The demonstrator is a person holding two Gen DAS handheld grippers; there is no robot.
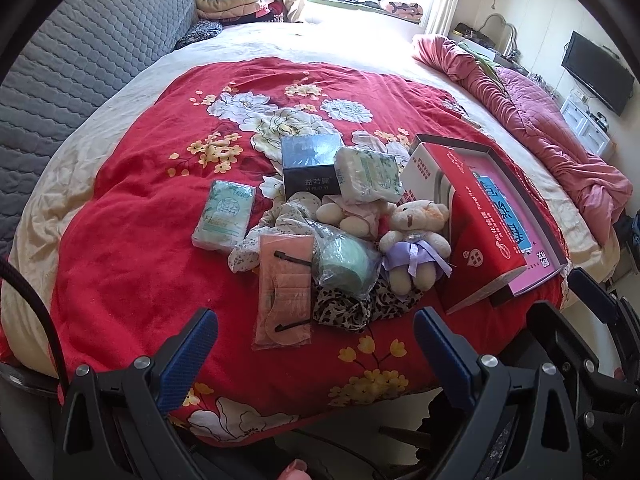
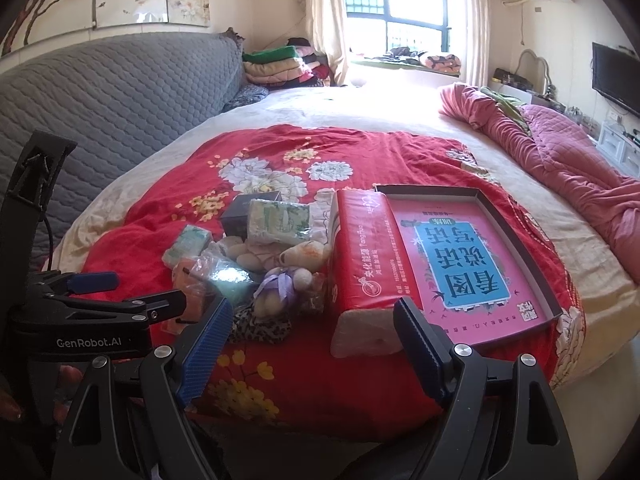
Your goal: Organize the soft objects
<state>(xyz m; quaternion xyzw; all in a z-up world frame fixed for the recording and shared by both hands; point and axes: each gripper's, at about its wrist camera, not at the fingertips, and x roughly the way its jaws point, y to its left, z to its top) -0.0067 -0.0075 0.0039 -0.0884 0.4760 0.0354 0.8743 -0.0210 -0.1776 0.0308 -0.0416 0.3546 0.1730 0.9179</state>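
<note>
A pile of soft objects lies on the red floral quilt: a teddy bear in a purple dress, a second plush toy, a pink eye mask in a clear sleeve, a green item in a plastic bag, a leopard-print cloth and two tissue packs. My left gripper is open and empty, just short of the pile. My right gripper is open and empty, near a red tissue pack. The bear also shows in the right wrist view.
A black box stands behind the pile. An open box lid with a pink and blue board lies to the right. A bunched pink quilt lies on the bed's far right. A grey headboard is at the left.
</note>
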